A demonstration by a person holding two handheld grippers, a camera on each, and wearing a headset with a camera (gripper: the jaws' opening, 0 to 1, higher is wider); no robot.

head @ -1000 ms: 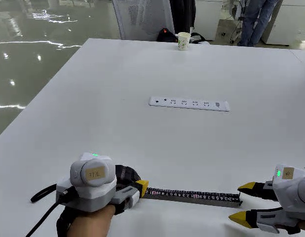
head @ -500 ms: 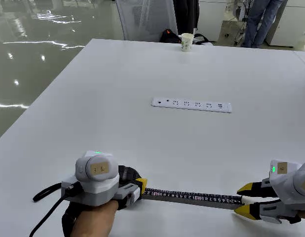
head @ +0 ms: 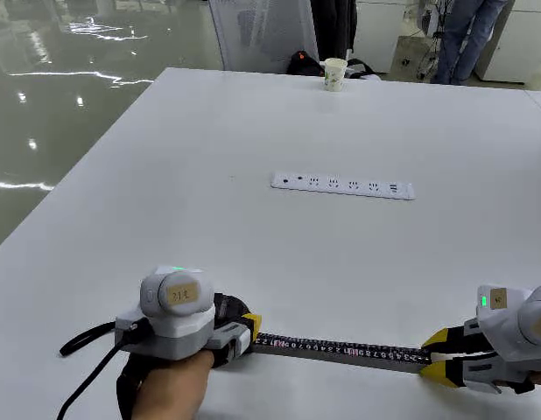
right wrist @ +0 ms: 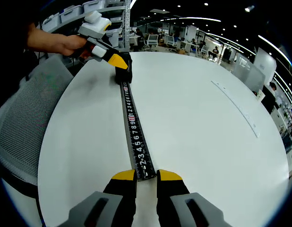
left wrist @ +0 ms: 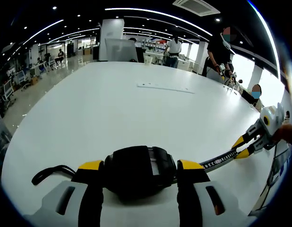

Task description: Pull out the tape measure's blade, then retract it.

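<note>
The black tape measure case (left wrist: pixel 141 176) lies near the table's front edge, and my left gripper (left wrist: pixel 141 165) is shut on it. In the head view the case (head: pixel 228 311) sits under that gripper (head: pixel 240 337). Its blade (head: pixel 340 350) lies pulled out flat on the white table (head: pixel 253 131), running right to my right gripper (head: pixel 434 355). In the right gripper view the yellow-tipped jaws (right wrist: pixel 146 176) are closed on the blade's end, and the numbered blade (right wrist: pixel 135 137) runs away to the case (right wrist: pixel 123 71) and the left gripper (right wrist: pixel 115 59).
A white power strip (head: pixel 342 185) lies mid-table. A paper cup (head: pixel 335 74) stands at the far edge. A black cable (head: pixel 82 341) trails left from the left gripper. A grey mesh chair (right wrist: pixel 28 123) stands by the table's front edge. People stand beyond the far side.
The right gripper's jaws, wide apart beside the blade's end a second ago, have closed onto it. The left gripper and the case have stayed put.
</note>
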